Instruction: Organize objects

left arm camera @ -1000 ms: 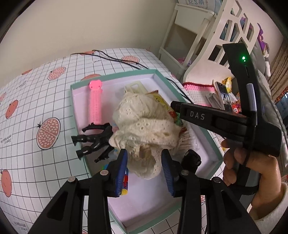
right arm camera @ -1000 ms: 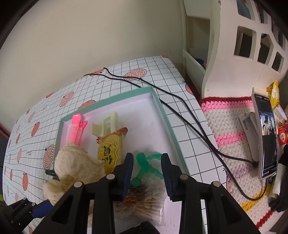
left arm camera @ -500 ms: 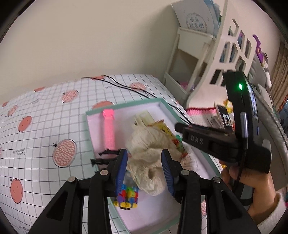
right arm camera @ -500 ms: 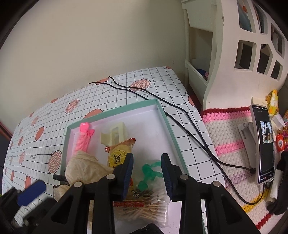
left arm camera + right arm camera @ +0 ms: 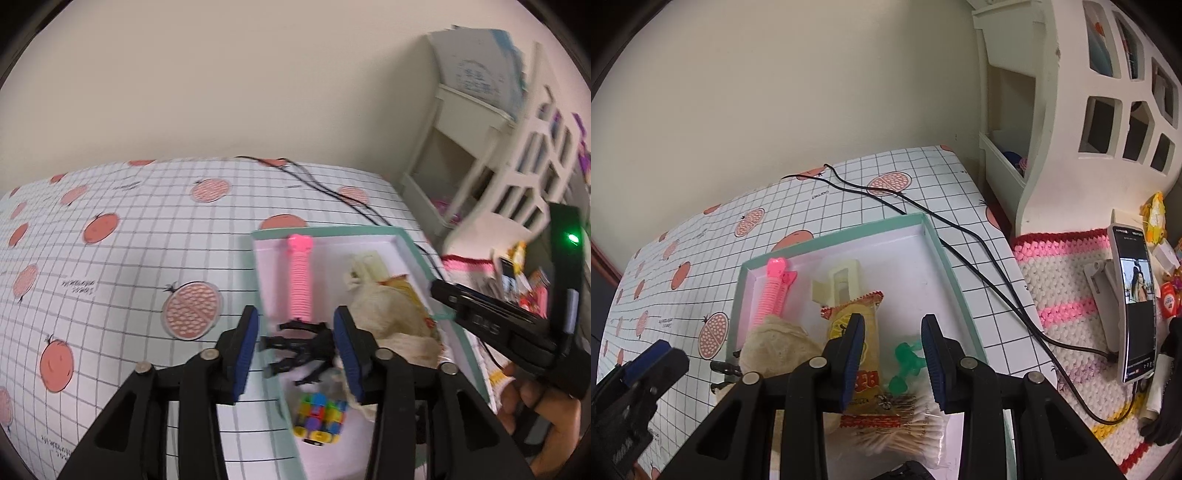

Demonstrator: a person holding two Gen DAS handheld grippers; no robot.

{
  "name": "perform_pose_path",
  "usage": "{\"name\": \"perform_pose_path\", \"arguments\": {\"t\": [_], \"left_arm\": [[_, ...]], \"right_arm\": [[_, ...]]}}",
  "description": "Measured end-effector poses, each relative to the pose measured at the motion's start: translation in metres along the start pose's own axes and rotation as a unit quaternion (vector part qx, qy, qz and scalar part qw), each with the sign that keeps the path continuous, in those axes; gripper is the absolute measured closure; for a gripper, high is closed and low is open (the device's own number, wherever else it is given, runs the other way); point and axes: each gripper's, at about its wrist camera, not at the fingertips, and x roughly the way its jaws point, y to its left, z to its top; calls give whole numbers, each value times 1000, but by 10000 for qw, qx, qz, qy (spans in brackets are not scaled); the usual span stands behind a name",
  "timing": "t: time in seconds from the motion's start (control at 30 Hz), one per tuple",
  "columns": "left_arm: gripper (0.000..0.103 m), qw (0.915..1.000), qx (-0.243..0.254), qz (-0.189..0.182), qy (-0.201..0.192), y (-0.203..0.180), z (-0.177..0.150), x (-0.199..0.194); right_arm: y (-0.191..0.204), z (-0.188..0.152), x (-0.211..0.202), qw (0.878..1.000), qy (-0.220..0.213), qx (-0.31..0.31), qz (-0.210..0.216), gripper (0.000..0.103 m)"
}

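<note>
A teal-rimmed white box [image 5: 325, 232] [image 5: 945, 266] lies on the checked tablecloth. It holds a cream lace cloth [image 5: 388, 317] [image 5: 775, 347], a pink hair clip [image 5: 301, 284] [image 5: 772, 295], a black claw clip [image 5: 299, 343], a colourful cube [image 5: 321, 413], a yellow snack packet [image 5: 857, 325], a green clip [image 5: 905, 362], a cream clip [image 5: 838, 284] and a bag of cotton swabs [image 5: 897, 435]. My left gripper [image 5: 297, 350] [image 5: 646, 369] is open and empty above the box's left edge. My right gripper [image 5: 894, 354] [image 5: 498, 325] is open and empty over the green clip.
Two black cables [image 5: 960, 240] cross the table's far right corner beside the box. A white shelf unit [image 5: 1052, 110] stands to the right, with a phone on a stand [image 5: 1134, 306] on a crocheted mat [image 5: 1067, 280]. A hand [image 5: 535, 406] holds the right gripper.
My left gripper has drawn back and up from the cream cloth, which now lies in the box, and swung left. My right gripper has backed away a little, still open.
</note>
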Motion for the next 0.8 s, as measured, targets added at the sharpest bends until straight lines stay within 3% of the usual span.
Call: {"name": "perform_pose_path", "arguments": {"t": [0.17,0.23,0.33,0.47,0.57,0.6,0.67,0.8], "left_arm": [[54,9989,-380,257,116,20,1,6],[50,9979,-488,392,181,26,0,7],[43,9960,-644,547,280,34,-1,13],[42,9939,-808,646,371,42,-3,16],[40,9920,-873,788,456,46,-5,20],[39,9917,-895,797,475,47,-5,20],[23,9900,-1003,851,510,51,-6,22],[21,9870,-1195,936,526,59,-7,23]], "right_arm": [[6,0,1,9999,6,-43,156,68],[9,-1,2,9999,21,-77,130,57],[11,-2,2,9998,25,-112,144,55],[15,-3,3,9997,21,-176,182,50],[18,-3,2,9995,8,-212,222,40],[19,-3,2,9995,-4,-228,226,38],[20,-3,2,9994,-12,-248,223,36],[21,-3,3,9994,0,-267,217,34]]}}
